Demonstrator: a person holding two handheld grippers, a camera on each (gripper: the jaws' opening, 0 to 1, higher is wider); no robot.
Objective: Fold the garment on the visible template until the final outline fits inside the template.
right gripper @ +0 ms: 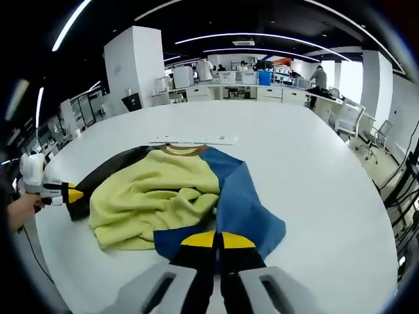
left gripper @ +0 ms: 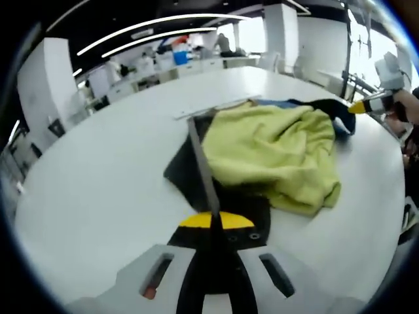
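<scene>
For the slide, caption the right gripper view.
Right tongs shut on the blue edge of a yellow-and-blue garment on a white table.

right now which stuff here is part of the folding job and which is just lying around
Part of the job:
- garment, yellow, blue and black, crumpled on the table
- left hand-held gripper, shut on the garment's black edge
- right hand-held gripper, shut on its blue edge
- thin pale strip beyond the collar, possibly the template edge

Just lying about:
- desks and office chairs behind

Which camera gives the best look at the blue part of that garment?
The right gripper view: the blue panel spreads wide beside the yellow part. In the left gripper view, just a blue sliver peeks behind the yellow.
</scene>
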